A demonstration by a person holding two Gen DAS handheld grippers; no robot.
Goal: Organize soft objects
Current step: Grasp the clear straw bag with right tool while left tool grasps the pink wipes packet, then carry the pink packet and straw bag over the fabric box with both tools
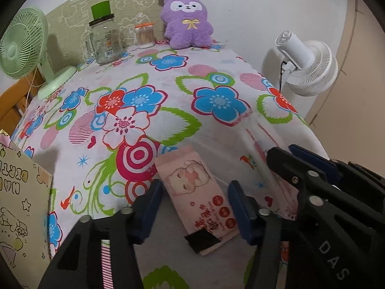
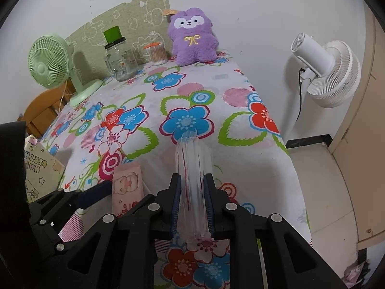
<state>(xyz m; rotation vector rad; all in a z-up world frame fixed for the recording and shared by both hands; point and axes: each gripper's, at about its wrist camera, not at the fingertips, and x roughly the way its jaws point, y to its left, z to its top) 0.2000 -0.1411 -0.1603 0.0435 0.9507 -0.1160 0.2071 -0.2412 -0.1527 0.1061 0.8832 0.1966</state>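
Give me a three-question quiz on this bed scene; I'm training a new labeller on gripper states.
1. True or false: the right gripper is shut on the clear plastic pack.
2. What lies between the left gripper's fingers: A) purple plush toy, B) pink tissue pack, C) glass jar?
3. Fill in: the purple plush toy leans against the ___ at the far end of the floral sheet.

Key: 1 true; 2 B, though the pads do not visibly press it; 3 wall.

The flowered tablecloth (image 2: pixel 192 96) lies open mid-table (far edge crowded: green fan (image 2: pixel 48 62), glass jar (image 2: pixel 120 65), purple plush (image 2: pixel 192 38)).
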